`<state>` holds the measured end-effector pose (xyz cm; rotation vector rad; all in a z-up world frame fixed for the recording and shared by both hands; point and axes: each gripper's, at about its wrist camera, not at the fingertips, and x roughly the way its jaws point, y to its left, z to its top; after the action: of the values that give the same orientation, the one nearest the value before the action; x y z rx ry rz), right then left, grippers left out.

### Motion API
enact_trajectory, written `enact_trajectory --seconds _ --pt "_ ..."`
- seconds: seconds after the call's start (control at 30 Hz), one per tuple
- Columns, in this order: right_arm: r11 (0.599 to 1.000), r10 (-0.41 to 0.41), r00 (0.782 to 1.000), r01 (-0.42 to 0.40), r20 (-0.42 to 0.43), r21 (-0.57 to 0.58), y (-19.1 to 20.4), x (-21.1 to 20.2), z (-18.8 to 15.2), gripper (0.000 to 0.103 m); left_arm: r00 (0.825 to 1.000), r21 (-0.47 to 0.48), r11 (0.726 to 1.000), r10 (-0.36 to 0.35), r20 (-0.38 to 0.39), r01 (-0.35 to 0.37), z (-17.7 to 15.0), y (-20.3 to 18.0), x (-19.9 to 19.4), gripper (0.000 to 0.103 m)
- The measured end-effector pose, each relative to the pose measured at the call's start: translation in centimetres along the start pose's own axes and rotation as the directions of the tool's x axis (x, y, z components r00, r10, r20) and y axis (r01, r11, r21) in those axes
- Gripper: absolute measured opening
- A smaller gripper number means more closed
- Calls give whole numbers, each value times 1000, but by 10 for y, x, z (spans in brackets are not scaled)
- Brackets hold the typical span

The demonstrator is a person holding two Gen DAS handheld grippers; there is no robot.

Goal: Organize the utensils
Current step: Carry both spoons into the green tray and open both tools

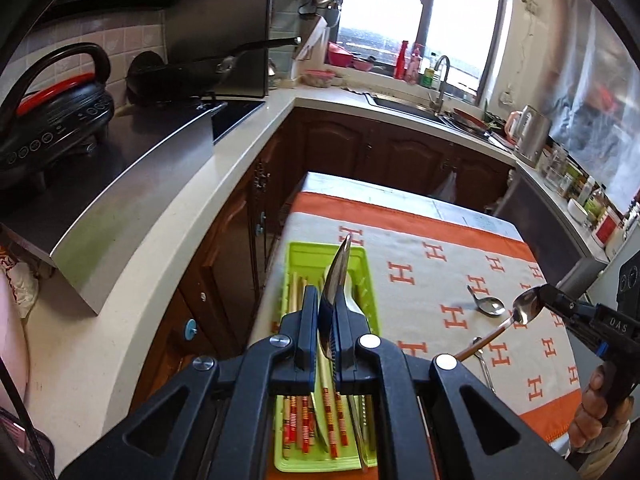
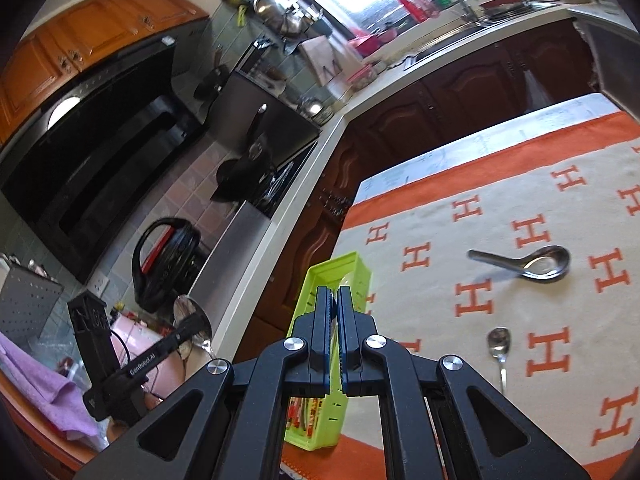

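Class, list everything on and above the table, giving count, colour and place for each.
tray: one, green, left edge of the cloth
chopsticks: several, pale with red-patterned ends, in the tray
cloth: one, cream with orange letters, on the table
soup spoon: one, silver, on the cloth
small spoon: one, silver, on the cloth
wide spoon: one, silver, above the tray
long spoon: one, silver, above the cloth
left gripper: black, shut on wide spoon
right gripper: black, shut on long spoon

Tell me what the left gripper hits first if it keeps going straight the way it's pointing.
Probably the green utensil tray on the table, right ahead below the left gripper, which is shut on a large metal spoon. Depth is unclear.
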<state>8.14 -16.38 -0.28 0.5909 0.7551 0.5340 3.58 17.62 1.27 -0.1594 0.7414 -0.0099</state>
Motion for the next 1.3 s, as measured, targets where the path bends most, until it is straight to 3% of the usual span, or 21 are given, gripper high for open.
enact_trajectory --seconds 0.2,0.37,0.6,0.67,0.73,0.8,0.9,1.03,1.2,1.3 --pt "995 -10 996 1 -85 -103 33 53 -11 2 1000 0 1000 1 -23 -1 -1 12 25 3" --pt "980 -53 987 21 -154 -197 50 90 -22 3 995 62 998 -11 -103 17 -9 5 60 3" --pt "964 -90 977 36 -195 -264 48 109 -25 3 983 82 996 -23 -180 38 -20 -4 106 3" --pt "962 -105 973 46 -206 -270 45 115 -25 3 984 70 997 -29 -175 42 -19 -4 112 8" --pt "960 -118 969 56 -215 -274 42 121 -25 3 987 59 997 -29 -158 39 -20 -4 114 36" --pt "958 -128 966 62 -226 -280 41 129 -24 3 990 52 999 -7 -140 14 -21 -3 113 49" --pt "953 -135 962 60 -239 -297 43 140 -25 3 992 36 999 31 -120 -27 -22 5 107 49" --pt "938 -153 953 57 -260 -342 52 159 -29 3 990 -56 993 100 -102 -106 -28 28 92 51" --pt "911 -189 937 56 -294 -408 65 187 -37 2 977 -134 969 200 -76 -209 -40 58 70 56" --pt "889 -223 929 70 -295 -452 72 207 -42 2 971 -154 960 226 -77 -235 -47 70 64 57"
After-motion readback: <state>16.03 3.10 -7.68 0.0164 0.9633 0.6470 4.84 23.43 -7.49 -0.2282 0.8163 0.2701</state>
